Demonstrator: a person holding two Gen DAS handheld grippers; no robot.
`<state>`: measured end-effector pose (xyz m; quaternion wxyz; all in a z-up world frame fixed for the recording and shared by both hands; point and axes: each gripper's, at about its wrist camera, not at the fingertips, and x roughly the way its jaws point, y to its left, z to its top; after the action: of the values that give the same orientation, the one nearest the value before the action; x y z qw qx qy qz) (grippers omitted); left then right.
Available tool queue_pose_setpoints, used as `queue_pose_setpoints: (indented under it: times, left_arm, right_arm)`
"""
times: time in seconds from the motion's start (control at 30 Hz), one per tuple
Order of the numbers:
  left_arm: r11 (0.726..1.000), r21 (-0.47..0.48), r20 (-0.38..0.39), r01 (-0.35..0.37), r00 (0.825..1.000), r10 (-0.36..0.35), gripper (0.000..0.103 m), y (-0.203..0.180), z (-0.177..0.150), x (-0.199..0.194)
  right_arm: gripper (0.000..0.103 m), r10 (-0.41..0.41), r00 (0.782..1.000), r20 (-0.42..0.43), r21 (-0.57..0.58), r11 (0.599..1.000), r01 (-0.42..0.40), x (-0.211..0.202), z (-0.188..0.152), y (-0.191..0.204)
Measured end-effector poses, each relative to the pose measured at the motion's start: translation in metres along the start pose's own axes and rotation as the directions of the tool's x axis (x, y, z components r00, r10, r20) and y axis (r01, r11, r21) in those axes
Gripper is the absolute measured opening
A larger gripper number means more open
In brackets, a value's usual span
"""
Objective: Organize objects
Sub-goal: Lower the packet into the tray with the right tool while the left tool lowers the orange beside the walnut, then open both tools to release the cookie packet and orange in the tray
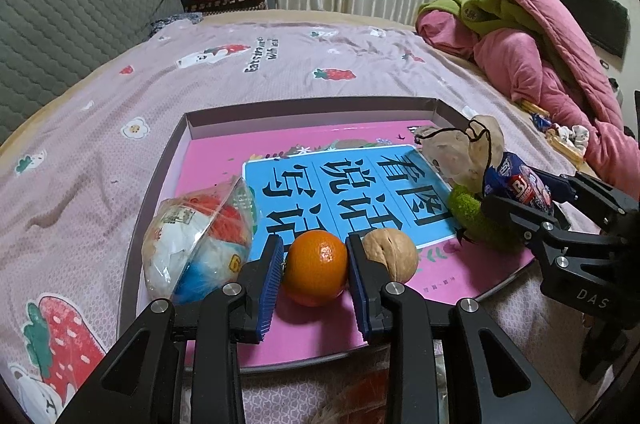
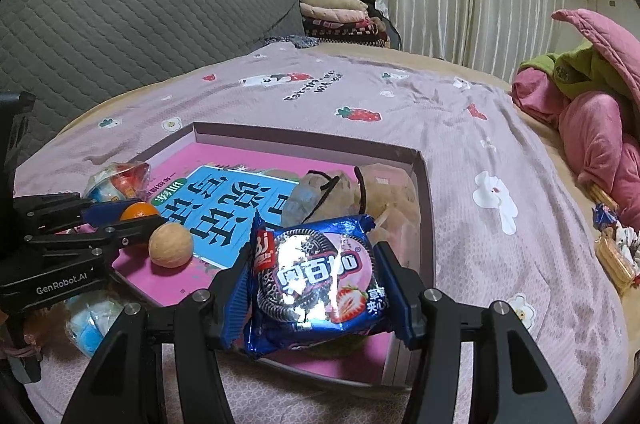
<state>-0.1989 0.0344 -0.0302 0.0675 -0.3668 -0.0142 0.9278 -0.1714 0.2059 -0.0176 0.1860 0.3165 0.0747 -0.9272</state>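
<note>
A shallow cardboard box (image 1: 308, 103) lies on the bed with a pink book (image 1: 344, 183) as its floor. My left gripper (image 1: 314, 264) is shut on an orange (image 1: 316, 266) that rests on the book near the box's front edge, with a walnut (image 1: 390, 254) just right of the right finger. In the right wrist view, my right gripper (image 2: 316, 260) is shut on a blue cookie packet (image 2: 316, 280), held above the box's near right corner. There the left gripper (image 2: 120, 216) and the orange (image 2: 140, 211) show at the left, beside the walnut (image 2: 171, 246).
A bagged plush toy (image 1: 196, 244) sits at the box's left. A drawstring mesh pouch (image 1: 460, 151) and a green fuzzy thing (image 1: 472, 212) lie at its right. Another bagged toy (image 2: 92, 320) lies outside the box. Pink quilts (image 1: 520, 55) and loose snacks (image 2: 616, 252) crowd the bed's right side.
</note>
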Motion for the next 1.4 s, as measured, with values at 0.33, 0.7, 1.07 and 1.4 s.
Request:
queue_pose_setpoints:
  times: [0.33, 0.7, 1.07, 1.4]
  left_arm:
    - [1.000, -0.013, -0.001, -0.014, 1.000, 0.014, 0.034, 0.002, 0.000, 0.000]
    - [0.999, -0.016, 0.013, -0.030, 0.999, 0.030, 0.052, 0.003, 0.003, -0.009]
    - [0.999, -0.030, 0.060, -0.025, 0.998, 0.026, 0.063, 0.005, 0.009, -0.037]
    - [0.999, -0.034, 0.093, -0.021, 0.995, 0.024, 0.064, 0.005, 0.006, -0.068]
  right_arm:
    - [0.059, -0.004, 1.000, -0.011, 0.010, 1.000, 0.004, 0.002, -0.001, -0.002]
    - [0.074, -0.018, 1.000, 0.011, -0.001, 1.000, 0.018, -0.004, 0.002, 0.001]
    - [0.077, -0.021, 0.995, 0.099, -0.013, 1.000, 0.023, -0.026, 0.010, 0.003]
    - [0.078, -0.007, 0.984, 0.176, -0.053, 0.998, 0.016, -0.054, 0.011, 0.015]
